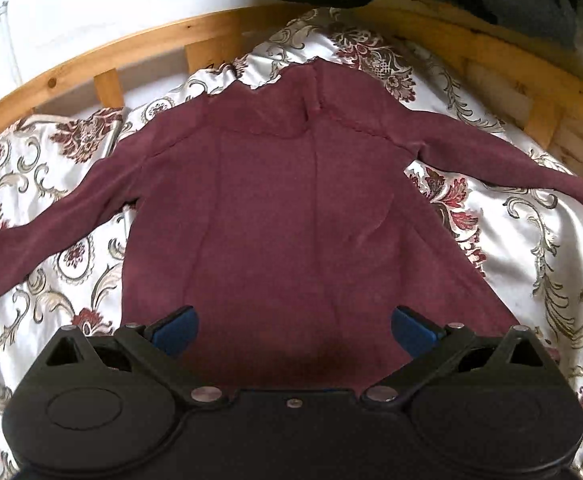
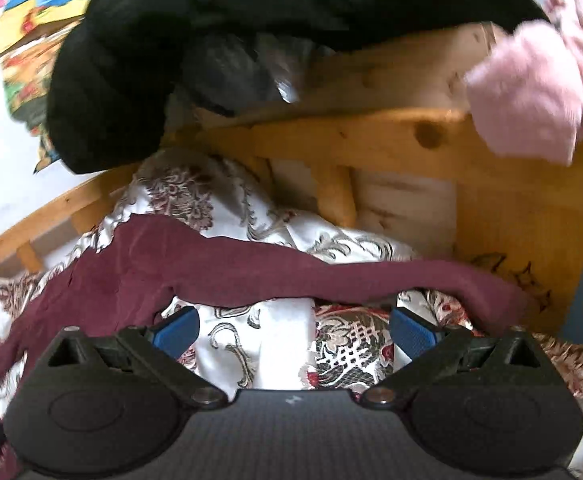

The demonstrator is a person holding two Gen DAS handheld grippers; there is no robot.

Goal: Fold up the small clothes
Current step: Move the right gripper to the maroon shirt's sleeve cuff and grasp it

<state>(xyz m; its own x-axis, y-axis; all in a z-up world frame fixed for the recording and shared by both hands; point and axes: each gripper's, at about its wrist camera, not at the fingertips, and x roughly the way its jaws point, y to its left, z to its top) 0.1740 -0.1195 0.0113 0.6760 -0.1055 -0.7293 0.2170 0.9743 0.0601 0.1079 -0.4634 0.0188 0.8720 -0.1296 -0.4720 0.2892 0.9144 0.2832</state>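
- I see the maroon top (image 1: pixel 291 208) lying flat on the bed's patterned sheet (image 1: pixel 531 248), sleeves spread out toward 9 and 3 o'clock, neck end toward 12.
- My left tongs (image 1: pixel 293 330) are spread wide over the top's hem at 6 o'clock; nothing is between the blue pads (image 1: pixel 175 330).
- From the right wrist view, my right tongs (image 2: pixel 293 330) are spread too, with only sheet between them; the top's (image 2: pixel 219 276) right sleeve runs just beyond the pads, from 9 to 3 o'clock.
- I can't tell whether either pair touches the fabric.
- A wooden bed frame (image 1: pixel 103 56) curves behind the sheet at 12 o'clock.
- Dark clothing (image 2: pixel 211 40) hangs over the frame at 12 o'clock in the right view, and a blurred pink garment (image 2: pixel 531 92) sits at 2 o'clock.
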